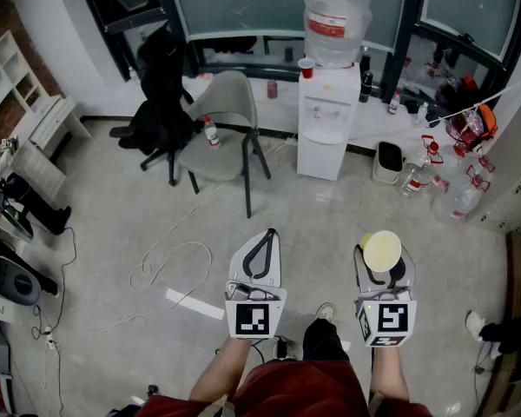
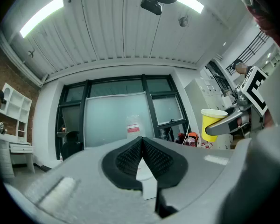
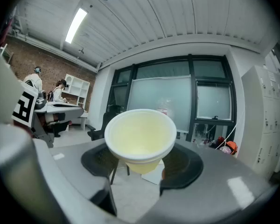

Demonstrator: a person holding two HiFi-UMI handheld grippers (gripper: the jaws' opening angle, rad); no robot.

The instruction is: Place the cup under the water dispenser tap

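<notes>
A yellow paper cup (image 1: 382,251) stands upright between the jaws of my right gripper (image 1: 380,269), which is shut on it; its empty inside (image 3: 140,136) fills the middle of the right gripper view. My left gripper (image 1: 260,254) hangs beside it, shut, with nothing between its pads (image 2: 142,158). The cup (image 2: 211,124) also shows at the right of the left gripper view. The white water dispenser (image 1: 323,120) with a clear bottle (image 1: 334,20) on top stands against the far wall, well ahead of both grippers.
A grey chair (image 1: 221,137) and a black office chair (image 1: 161,94) stand left of the dispenser. A red cup (image 1: 306,68) sits on the dispenser's top. Bottles and bags (image 1: 443,172) lie on the floor at its right. A white cable (image 1: 169,263) loops over the floor.
</notes>
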